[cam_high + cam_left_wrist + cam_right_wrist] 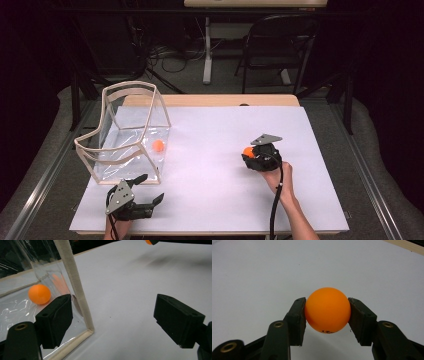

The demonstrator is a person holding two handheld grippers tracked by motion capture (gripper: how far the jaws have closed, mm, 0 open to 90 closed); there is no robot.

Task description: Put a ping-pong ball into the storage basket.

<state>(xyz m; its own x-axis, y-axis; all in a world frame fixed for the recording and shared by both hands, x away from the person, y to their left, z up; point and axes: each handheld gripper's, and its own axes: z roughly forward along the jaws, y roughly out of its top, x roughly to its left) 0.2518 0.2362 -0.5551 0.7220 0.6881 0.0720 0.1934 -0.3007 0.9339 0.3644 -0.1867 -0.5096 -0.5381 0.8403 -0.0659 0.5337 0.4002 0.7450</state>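
Note:
An orange ball (327, 310) is clamped between the two black jaws of my right gripper (327, 315), just above the white sheet. In the high view this right gripper (249, 154) sits right of the table's middle with the ball (247, 150) at its tip. A clear bag-like container with a pale frame (131, 90) stands at the left, and a second orange ball (158, 145) lies inside it. My left gripper (153, 186) stands open by the container's near corner, nothing between its jaws. The left gripper view has that corner post (72, 277) and the inner ball (39, 294).
A white sheet (215, 125) covers the wooden table (210, 100). A dark folding chair (280, 45) and a desk leg (207, 50) stand beyond the far edge. Grey padding (370, 150) flanks the table.

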